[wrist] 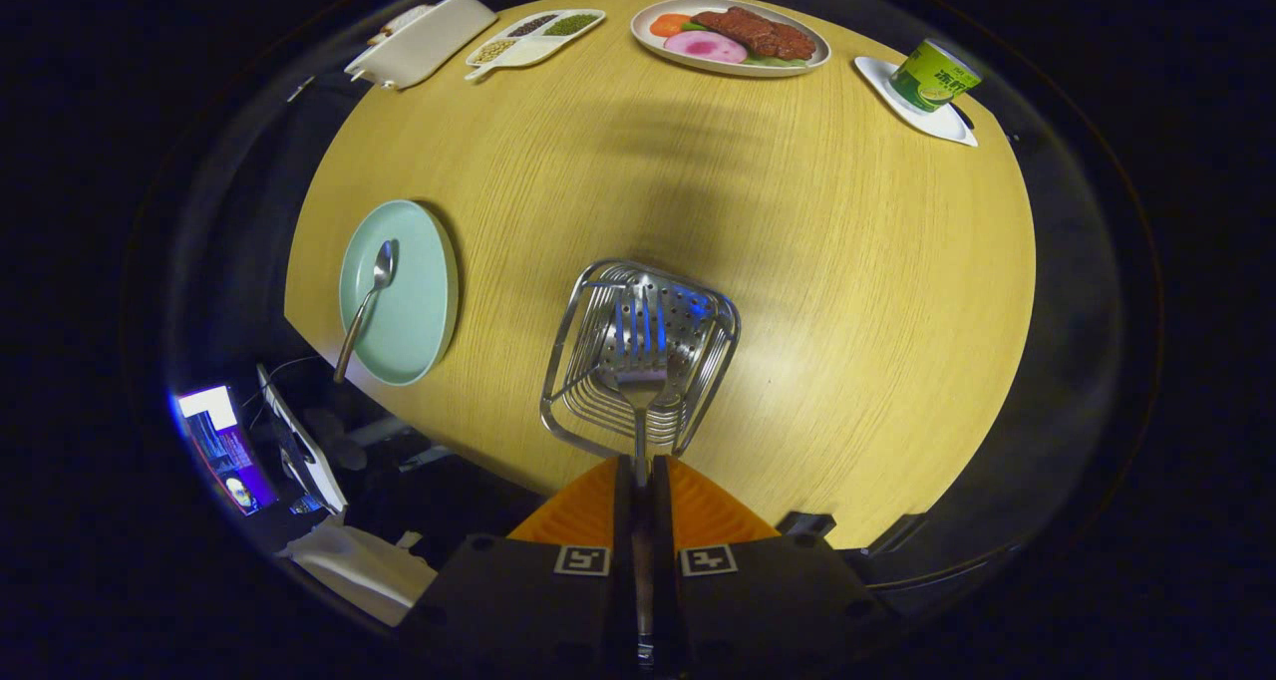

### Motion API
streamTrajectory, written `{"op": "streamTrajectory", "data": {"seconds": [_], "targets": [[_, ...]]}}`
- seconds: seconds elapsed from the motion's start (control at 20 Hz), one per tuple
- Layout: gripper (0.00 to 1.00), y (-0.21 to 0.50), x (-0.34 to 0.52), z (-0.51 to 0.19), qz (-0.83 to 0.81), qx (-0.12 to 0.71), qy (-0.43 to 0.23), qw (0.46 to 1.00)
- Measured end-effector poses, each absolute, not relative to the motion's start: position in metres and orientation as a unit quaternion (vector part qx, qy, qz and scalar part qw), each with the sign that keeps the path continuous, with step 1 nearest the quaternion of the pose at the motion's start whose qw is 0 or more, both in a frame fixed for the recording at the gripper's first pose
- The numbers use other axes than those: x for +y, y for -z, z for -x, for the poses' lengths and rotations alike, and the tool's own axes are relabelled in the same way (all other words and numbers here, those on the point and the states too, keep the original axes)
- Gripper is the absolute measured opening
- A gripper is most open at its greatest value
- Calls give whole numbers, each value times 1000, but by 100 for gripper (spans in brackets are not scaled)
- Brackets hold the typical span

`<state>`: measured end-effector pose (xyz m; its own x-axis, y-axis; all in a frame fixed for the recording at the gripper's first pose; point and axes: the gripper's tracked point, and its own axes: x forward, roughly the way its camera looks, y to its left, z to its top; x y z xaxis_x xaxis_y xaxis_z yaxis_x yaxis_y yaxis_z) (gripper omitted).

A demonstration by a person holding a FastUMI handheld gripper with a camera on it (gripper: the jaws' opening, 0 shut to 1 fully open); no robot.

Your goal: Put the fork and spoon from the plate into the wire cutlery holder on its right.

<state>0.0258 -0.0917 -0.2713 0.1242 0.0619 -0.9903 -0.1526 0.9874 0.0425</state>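
My jaws clamp the fork (639, 381) by its handle, tines hanging over the wire holder (598, 411) for dropping; spoon (367, 301) waits at ten o'clock.

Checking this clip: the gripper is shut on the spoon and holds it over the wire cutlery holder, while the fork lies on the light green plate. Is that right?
Not quite: the two utensils are swapped. In the gripper view, the gripper is shut on the fork, holding it over the wire cutlery holder, tines pointing into it. The spoon is what lies on the light green plate.
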Motion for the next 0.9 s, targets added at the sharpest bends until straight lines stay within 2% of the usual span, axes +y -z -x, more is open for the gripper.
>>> {"op": "streamTrajectory", "data": {"seconds": [0.1,0.3,0.35,0.6,0.9], "targets": [[26,267,-93,-30,22,651,-64,756],[82,245,-97,-39,38,612,-73,787],[100,239,-92,-41,31,595,-75,799],[100,187,-71,-61,12,480,-68,875],[100,135,-21,-57,-24,340,-61,938]]}}
